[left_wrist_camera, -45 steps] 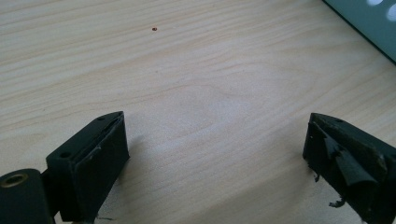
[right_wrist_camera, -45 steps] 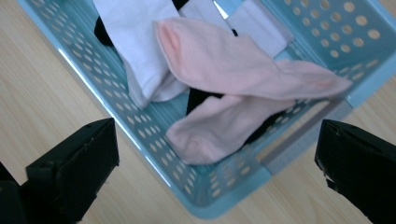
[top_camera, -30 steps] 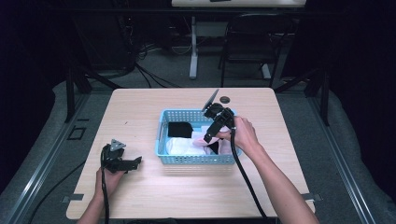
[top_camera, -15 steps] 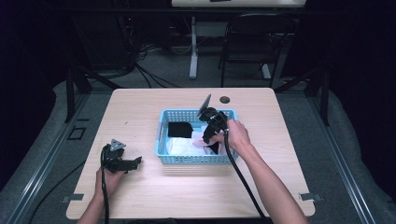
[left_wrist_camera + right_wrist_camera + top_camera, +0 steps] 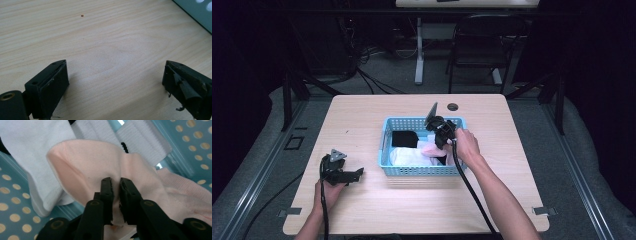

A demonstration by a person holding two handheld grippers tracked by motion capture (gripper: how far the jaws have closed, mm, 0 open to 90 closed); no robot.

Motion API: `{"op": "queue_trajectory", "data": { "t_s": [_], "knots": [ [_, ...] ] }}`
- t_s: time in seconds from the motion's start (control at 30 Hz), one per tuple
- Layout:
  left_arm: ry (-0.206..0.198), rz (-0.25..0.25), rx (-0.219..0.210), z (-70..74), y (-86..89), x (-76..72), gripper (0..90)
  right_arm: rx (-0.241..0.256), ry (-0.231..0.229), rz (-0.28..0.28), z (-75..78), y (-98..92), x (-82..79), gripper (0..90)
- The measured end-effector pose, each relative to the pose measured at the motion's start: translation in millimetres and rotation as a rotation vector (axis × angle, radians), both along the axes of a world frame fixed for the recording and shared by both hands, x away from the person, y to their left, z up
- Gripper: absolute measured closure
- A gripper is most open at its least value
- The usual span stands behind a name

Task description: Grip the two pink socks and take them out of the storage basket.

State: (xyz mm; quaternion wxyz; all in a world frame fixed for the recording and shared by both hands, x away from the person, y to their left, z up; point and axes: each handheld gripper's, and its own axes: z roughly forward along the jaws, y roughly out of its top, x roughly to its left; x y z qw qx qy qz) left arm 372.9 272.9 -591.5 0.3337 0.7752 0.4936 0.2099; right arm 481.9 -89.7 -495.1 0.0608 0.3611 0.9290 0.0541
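Observation:
A blue perforated basket (image 5: 387, 131) stands mid-table with clothes in it: a black piece (image 5: 405, 138), white cloth (image 5: 408, 156) and a pale pink garment (image 5: 431, 149). My right gripper (image 5: 438, 145) reaches down into the basket and is shut on a fold of the pink garment (image 5: 100, 162), which bunches around its jaws (image 5: 116, 185). White cloth (image 5: 30, 137) lies under and behind it. My left gripper (image 5: 357, 173) rests low over the bare table at the front left, open, with only wood between its jaws (image 5: 115, 82).
The basket's blue wall (image 5: 190, 142) closes in tightly around the right gripper. A corner of the basket (image 5: 197, 10) shows at the upper right of the left gripper view. A round grommet hole (image 5: 452, 106) sits behind the basket. Cables trail off the table's front edge.
The right gripper has moved left and down inside the basket, now pinching the pink garment. The left gripper has stayed put.

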Motion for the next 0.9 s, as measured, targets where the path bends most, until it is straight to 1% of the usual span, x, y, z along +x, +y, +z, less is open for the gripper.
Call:
{"op": "queue_trajectory", "data": {
  "t_s": [0.03, 0.07, 0.13, 0.17, 0.2, 0.23, 0.27, 0.3, 0.37, 0.4, 0.43, 0.47, 0.5, 0.57, 0.6, 0.63, 0.7, 0.73, 0.8, 0.83, 0.9],
  "knots": [
    [0.000, 0.000, 0.000, 0.0, 0.0, 0.0, 6.5, 0.000, 0.000, 0.000, 0.0, 0.0, 0.0, 83.9],
    [0.000, 0.000, 0.000, 0.0, 0.0, 0.0, 6.5, 0.024, -0.012, -0.005, 0.5, -1.1, -1.0, 86.6],
    [0.000, 0.000, 0.000, 0.0, 0.0, 0.0, 6.5, 0.040, -0.015, -0.011, 1.9, -2.1, -1.8, 86.9],
    [0.000, 0.000, 0.000, 0.0, 0.0, 0.0, 6.5, 0.035, -0.021, -0.003, 3.4, -2.9, -1.7, 87.0],
    [0.000, -0.001, 0.000, 0.0, 0.0, 0.1, 6.5, 0.046, -0.023, -0.002, 6.4, -3.8, -2.1, 87.0],
    [0.000, -0.001, 0.000, 0.0, 0.0, 0.1, 6.5, 0.046, -0.023, -0.002, 6.4, -3.8, -2.1, 87.0],
    [0.001, -0.001, -0.001, 0.0, 0.1, 0.1, 6.5, 0.061, -0.034, -0.003, 12.2, -5.0, -3.9, 87.1],
    [0.000, -0.001, 0.000, 0.0, 0.1, 0.1, 6.5, 0.073, -0.043, -0.005, 14.2, -6.0, -4.9, 87.1],
    [0.000, -0.001, 0.000, 0.0, 0.1, 0.1, 6.5, 0.073, -0.036, -0.011, 17.0, -6.3, -5.6, 87.1],
    [0.000, -0.001, 0.000, 0.0, 0.1, 0.1, 6.5, 0.083, -0.050, -0.008, 21.6, -7.9, -6.7, 87.1],
    [0.000, -0.001, -0.001, 0.0, 0.0, 0.1, 6.5, 0.089, -0.055, -0.007, 24.5, -8.7, -7.3, 87.1],
    [0.006, -0.004, 0.000, 0.4, 0.3, 0.0, 6.5, 0.103, -0.061, -0.011, 32.6, -10.1, -9.2, 87.1],
    [0.006, -0.004, 0.000, 0.4, 0.3, 0.0, 6.5, 0.103, -0.061, -0.011, 32.6, -10.1, -9.2, 87.1],
    [0.005, -0.004, 0.001, 0.4, 0.3, 0.0, 6.5, 0.110, -0.077, -0.002, 40.6, -11.7, -10.7, 87.1],
    [0.005, -0.004, 0.001, 0.4, 0.3, 0.0, 6.5, 0.134, -0.085, -0.008, 47.9, -12.9, -12.6, 87.1],
    [0.005, -0.004, 0.002, 0.4, 0.3, 0.0, 6.5, 0.138, -0.091, -0.007, 52.0, -13.3, -13.5, 87.1],
    [0.005, -0.004, 0.002, 0.4, 0.3, 0.0, 6.5, 0.141, -0.094, -0.007, 55.0, -13.6, -14.1, 87.1],
    [0.005, -0.004, 0.001, 0.4, 0.3, 0.0, 6.5, 0.155, -0.109, -0.008, 63.0, -14.3, -16.1, 87.1],
    [0.006, -0.004, 0.002, 0.4, 0.3, 0.0, 6.5, 0.155, -0.116, -0.008, 65.7, -14.8, -16.5, 87.1],
    [0.005, -0.004, 0.001, 0.4, 0.3, 0.0, 6.5, 0.157, -0.121, -0.001, 69.4, -15.5, -16.9, 87.2],
    [0.005, -0.004, 0.001, 0.4, 0.2, 0.0, 6.5, 0.172, -0.137, -0.004, 78.5, -16.7, -19.1, 87.2]
  ]
}}
